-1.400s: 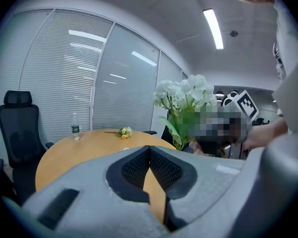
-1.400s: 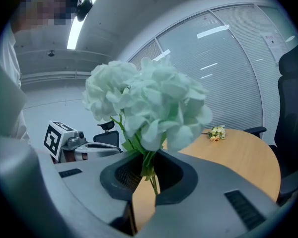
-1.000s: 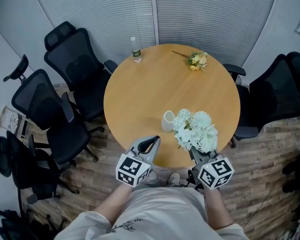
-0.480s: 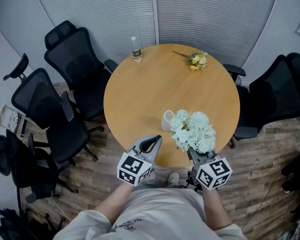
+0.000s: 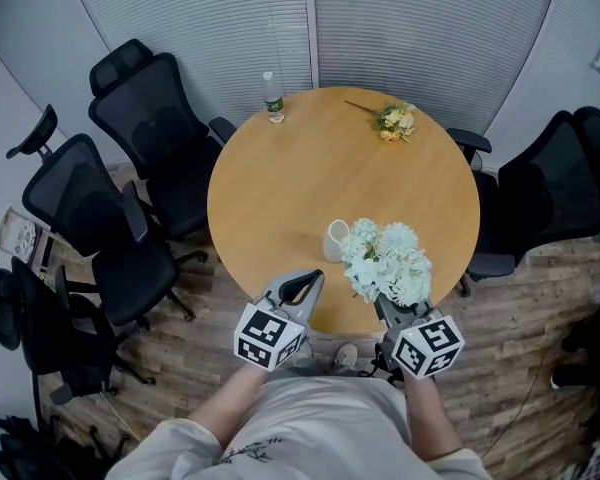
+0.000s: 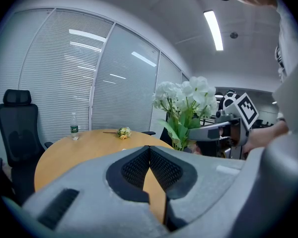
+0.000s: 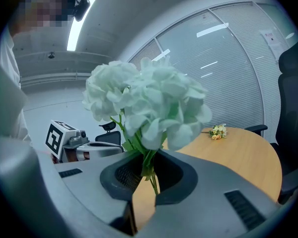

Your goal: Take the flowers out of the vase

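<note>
My right gripper [image 7: 148, 171] has its jaws drawn narrow on the green stems of the white flowers [image 7: 146, 108], which stand up clear of the vase [image 5: 336, 242]. From the head view the blooms [image 5: 388, 260] cover my right jaw tips and the stems, and they overlap the vase's right side, so I cannot tell whether they touch it. My left gripper [image 6: 149, 151] is empty, its jaws pressed together, over the near edge of the surface [image 5: 310, 168]. Neither gripper view shows the vase. A small yellow bunch [image 5: 394, 121] lies at the far edge.
</note>
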The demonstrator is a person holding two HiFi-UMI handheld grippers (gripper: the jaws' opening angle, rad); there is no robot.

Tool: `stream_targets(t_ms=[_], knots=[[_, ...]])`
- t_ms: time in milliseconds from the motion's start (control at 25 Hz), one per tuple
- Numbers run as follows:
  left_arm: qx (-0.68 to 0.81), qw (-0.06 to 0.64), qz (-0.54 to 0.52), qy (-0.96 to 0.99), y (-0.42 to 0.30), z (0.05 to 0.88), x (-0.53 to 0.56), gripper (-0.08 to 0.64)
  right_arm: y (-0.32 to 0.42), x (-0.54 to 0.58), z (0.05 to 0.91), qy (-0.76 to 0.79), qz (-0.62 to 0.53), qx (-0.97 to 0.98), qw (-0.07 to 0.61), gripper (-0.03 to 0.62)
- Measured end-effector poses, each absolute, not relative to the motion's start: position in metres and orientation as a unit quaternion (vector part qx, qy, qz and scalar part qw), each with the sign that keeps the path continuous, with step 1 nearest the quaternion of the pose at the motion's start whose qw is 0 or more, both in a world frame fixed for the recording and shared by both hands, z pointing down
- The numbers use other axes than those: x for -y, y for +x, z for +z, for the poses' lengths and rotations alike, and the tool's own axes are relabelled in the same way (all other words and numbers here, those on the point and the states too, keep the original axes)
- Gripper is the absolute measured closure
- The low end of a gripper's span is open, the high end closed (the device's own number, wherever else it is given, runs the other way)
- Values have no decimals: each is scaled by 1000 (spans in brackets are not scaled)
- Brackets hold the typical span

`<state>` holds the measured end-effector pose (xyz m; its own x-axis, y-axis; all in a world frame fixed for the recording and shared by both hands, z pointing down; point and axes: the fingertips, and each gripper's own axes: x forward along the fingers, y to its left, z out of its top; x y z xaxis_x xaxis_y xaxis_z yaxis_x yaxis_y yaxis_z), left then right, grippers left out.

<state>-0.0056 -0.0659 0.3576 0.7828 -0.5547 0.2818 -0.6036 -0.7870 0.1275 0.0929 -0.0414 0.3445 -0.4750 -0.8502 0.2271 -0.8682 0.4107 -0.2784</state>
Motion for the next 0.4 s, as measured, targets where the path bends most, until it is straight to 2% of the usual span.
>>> stream_targets(t_ms=[400], knots=[[302,105,120,940,-5,359,63,551,95,41,345,510,184,840,23,548]])
